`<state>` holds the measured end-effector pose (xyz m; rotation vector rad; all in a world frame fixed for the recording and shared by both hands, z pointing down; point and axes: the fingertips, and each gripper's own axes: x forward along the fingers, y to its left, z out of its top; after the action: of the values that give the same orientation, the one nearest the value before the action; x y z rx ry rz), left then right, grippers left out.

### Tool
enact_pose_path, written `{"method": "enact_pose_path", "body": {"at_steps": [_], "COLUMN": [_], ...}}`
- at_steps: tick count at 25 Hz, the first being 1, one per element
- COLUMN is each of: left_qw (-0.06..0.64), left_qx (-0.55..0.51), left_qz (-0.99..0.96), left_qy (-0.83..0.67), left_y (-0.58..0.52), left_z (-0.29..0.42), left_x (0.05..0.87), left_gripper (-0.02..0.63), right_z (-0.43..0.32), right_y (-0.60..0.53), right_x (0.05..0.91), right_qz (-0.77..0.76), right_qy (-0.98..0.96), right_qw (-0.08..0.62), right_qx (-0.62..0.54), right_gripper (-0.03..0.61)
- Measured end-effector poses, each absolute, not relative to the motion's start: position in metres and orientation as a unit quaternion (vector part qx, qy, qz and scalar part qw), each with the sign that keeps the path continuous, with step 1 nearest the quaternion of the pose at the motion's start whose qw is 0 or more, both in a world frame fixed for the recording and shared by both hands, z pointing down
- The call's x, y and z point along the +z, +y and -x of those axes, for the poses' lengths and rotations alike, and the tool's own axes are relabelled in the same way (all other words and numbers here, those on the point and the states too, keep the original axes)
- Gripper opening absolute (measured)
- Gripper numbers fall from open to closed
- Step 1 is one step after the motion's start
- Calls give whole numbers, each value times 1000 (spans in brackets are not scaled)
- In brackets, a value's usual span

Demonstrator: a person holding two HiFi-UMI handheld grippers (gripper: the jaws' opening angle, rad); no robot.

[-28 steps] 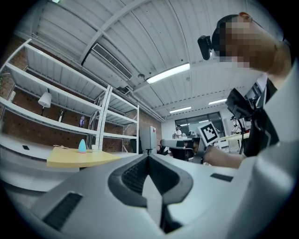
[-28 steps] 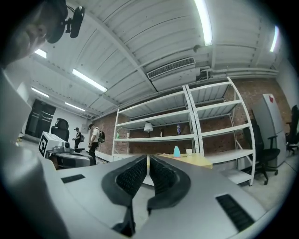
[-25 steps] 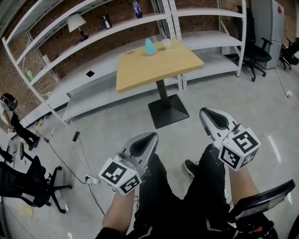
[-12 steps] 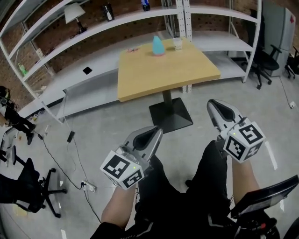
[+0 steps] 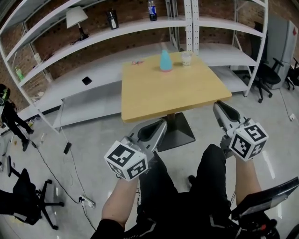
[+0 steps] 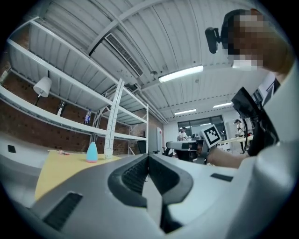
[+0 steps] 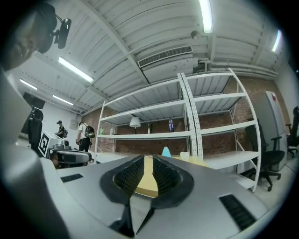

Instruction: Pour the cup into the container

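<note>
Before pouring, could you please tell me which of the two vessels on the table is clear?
The small cup, standing right of the taller blue container.

No words, numbers or brand names could be read. The left white cube (image 5: 126, 161) and the right white cube (image 5: 249, 140) bore only black-and-white square block patterns, no letters. The label on the dark plastic bottle (image 5: 152, 10) on the white metal shelf (image 5: 131, 25) was too small to read.

**Too far to read**

My left gripper (image 5: 161, 125) covers part of the foot of the table (image 5: 173, 93). The cup (image 5: 186, 58) is too small for me to see inside, and the pink bit (image 5: 137, 62) I can't identify. A chair (image 5: 32, 210) runs off the left edge.
</note>
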<state>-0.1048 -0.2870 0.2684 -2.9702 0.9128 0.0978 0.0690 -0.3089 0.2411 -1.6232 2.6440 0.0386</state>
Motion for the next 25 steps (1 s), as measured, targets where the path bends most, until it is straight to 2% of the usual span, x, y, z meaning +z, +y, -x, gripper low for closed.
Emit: {"method": "enact_pose_path", "body": {"at_steps": [3,10,18,25], "left_qw": [9,17,22,42], "left_qx": [22,14,4,-11], "left_qz": [959,957,960,959], "left_qy": [282,288,278,282], "left_y": [-329,-406,-465,-532], "left_z": [99,70,70,90], "left_x": [272,279,266,249], "left_gripper": [0,1,0,2], "right_z": [-72,-100,-96,-86], "right_y": [-336,-404,-474,-558], "right_x": [248,278,244,236], "right_qz": [522,521,525,528], "right_qy": [852,853,850,848], "right_qw": [25,23,39,32], "right_qx": [2,-19,12,17], "right_gripper": [62,74,83,134]}}
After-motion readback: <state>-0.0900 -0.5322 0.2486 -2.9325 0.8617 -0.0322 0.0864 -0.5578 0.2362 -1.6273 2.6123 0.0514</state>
